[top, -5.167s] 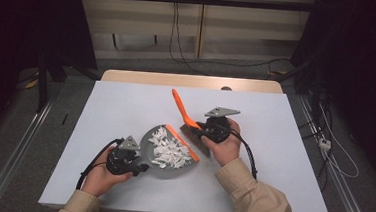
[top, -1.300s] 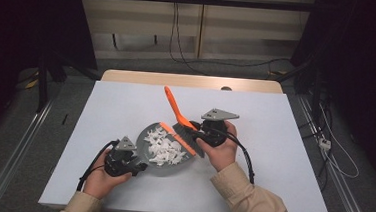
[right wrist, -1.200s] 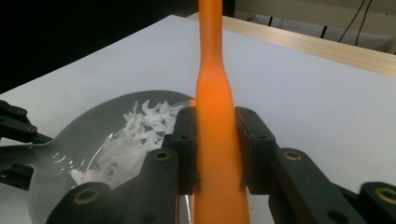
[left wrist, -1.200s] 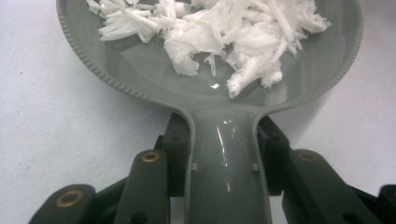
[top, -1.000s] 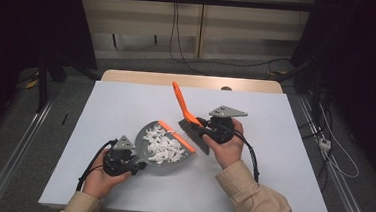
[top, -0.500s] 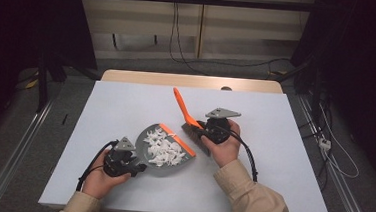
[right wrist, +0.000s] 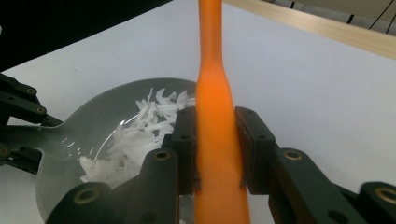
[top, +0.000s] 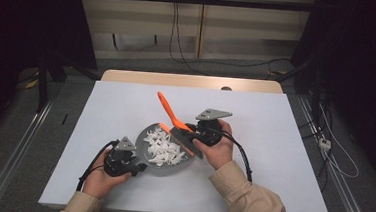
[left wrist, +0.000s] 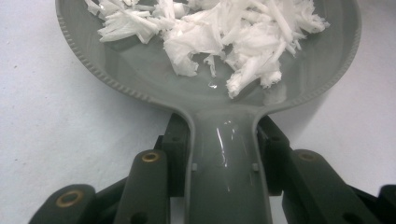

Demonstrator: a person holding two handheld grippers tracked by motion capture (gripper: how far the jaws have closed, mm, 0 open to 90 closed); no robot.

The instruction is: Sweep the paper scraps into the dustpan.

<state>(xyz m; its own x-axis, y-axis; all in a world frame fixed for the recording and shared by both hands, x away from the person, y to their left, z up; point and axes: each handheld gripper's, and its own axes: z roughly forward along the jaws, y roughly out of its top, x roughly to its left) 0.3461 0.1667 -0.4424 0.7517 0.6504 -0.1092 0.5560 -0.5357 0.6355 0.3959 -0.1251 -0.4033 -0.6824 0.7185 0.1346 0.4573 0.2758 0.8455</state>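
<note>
At a white table [top: 282, 157], a person sweeps paper scraps [top: 163, 147] into a grey dustpan [top: 147, 156] lying flat near the front edge. The left gripper [top: 130, 167] clamps the pan's handle; the right gripper [top: 194, 136] grips an orange brush [top: 168, 112], bristles at the pan's mouth. A hard stroke could flick scraps back out.

You sit at a white table [top: 283, 143]. Past its far edge, wires [top: 180, 40] hang down a pale wall [top: 146, 28].
</note>
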